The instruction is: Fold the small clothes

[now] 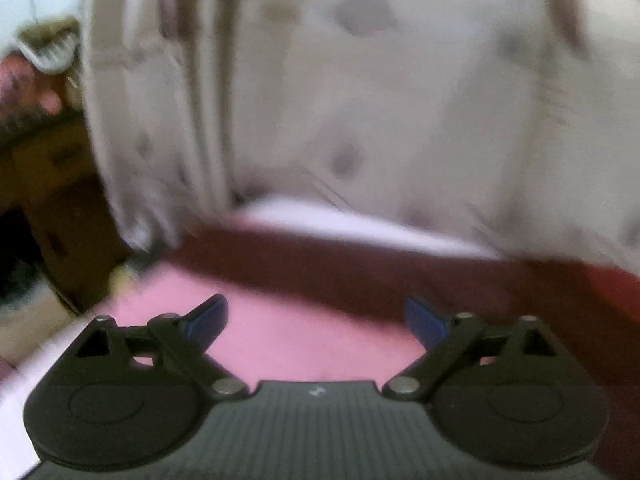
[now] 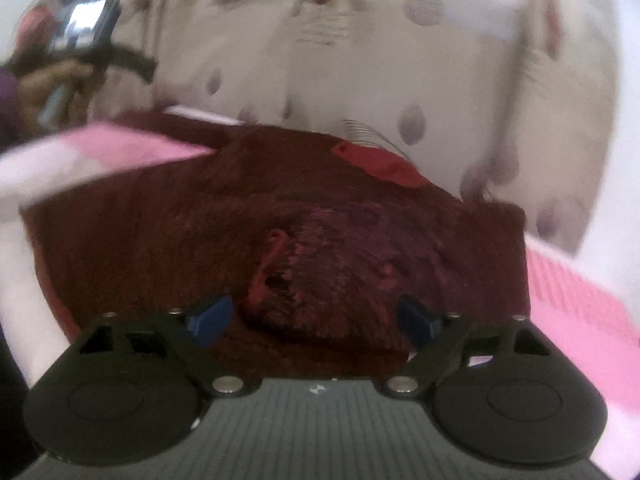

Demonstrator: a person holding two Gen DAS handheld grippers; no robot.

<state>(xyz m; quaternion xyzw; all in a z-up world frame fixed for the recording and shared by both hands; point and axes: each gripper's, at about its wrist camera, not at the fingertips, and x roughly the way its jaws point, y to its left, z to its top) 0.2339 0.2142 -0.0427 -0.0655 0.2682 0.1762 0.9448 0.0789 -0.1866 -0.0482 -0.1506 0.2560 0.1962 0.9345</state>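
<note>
Between folds: both the left gripper [image 1: 316,322] and right gripper [image 2: 314,320] hovered with jaws released above the maroon garment [image 2: 160,232]; next, an edge needed gripping.

Both wrist cameras look forward, low over the pink surface [image 1: 280,340], toward the curtain [image 1: 360,100]. They share the maroon cloth [image 2: 160,240] (closer in the right view).

the maroon garment [image 2: 280,208] was fuzzy, matt pile cloth with a smooth red tag [image 2: 380,164]. the pink sheet [image 1: 280,340] looked smooth and matt. each gripper [image 2: 314,320] was matt black plastic with shiny metal pins.
</note>
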